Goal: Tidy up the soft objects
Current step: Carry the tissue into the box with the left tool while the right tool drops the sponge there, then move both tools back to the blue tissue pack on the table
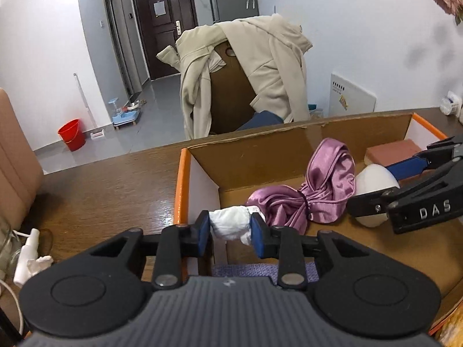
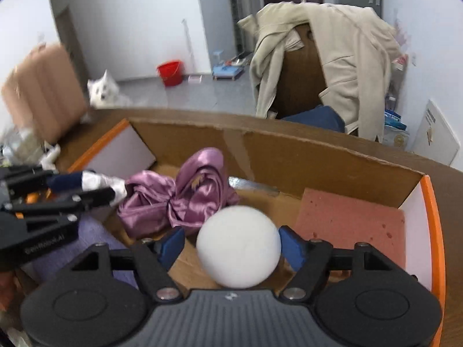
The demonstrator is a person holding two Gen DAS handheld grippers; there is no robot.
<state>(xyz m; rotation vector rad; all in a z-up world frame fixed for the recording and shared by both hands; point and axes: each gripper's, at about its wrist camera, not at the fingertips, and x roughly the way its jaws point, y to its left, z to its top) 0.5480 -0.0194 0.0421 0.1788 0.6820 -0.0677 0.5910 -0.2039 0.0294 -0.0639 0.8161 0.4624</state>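
An open cardboard box (image 1: 260, 156) with orange edges stands on the wooden table; it also shows in the right wrist view (image 2: 318, 159). My left gripper (image 1: 231, 228) is shut on a white crumpled cloth (image 1: 230, 225) above the box's left wall; the cloth also shows in the right wrist view (image 2: 98, 182). My right gripper (image 2: 235, 245) is shut on a white soft ball (image 2: 238, 245) over the box; the ball also shows in the left wrist view (image 1: 373, 179). A purple satin cloth (image 1: 312, 188) and a pink sponge (image 2: 350, 219) lie inside the box.
A lilac towel (image 2: 92, 240) lies in the box's near left corner. A chair draped with a beige coat (image 1: 260, 66) stands behind the table. A white dog (image 2: 102, 91) looks over the table's far edge. A red bucket (image 1: 72, 134) stands on the floor.
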